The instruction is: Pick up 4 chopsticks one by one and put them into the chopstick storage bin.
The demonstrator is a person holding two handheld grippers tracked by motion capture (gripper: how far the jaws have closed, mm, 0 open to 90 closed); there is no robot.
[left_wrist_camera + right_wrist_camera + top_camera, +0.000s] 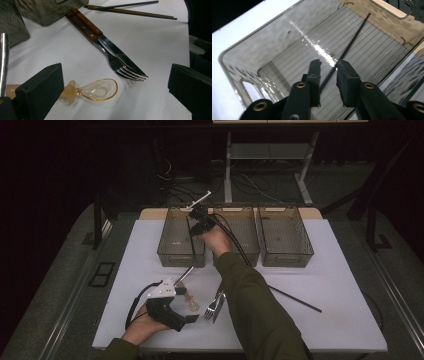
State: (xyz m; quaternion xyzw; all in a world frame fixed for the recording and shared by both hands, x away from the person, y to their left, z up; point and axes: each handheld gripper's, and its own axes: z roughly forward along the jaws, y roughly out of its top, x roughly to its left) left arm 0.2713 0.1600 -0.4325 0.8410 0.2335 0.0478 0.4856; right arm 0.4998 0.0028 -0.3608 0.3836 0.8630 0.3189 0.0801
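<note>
The right hand-held gripper [328,65] hangs over the left-hand clear smoky plastic bin [239,53], jaws slightly parted. A thin black chopstick [352,41] lies in that bin, running between the pads, seemingly free of them. The left hand-held gripper [113,82] rests wide open and empty on the white counter [155,50], near a small amber plastic spoon [100,89], a wooden-handled knife [110,45] and a steel fork [117,66].
</note>
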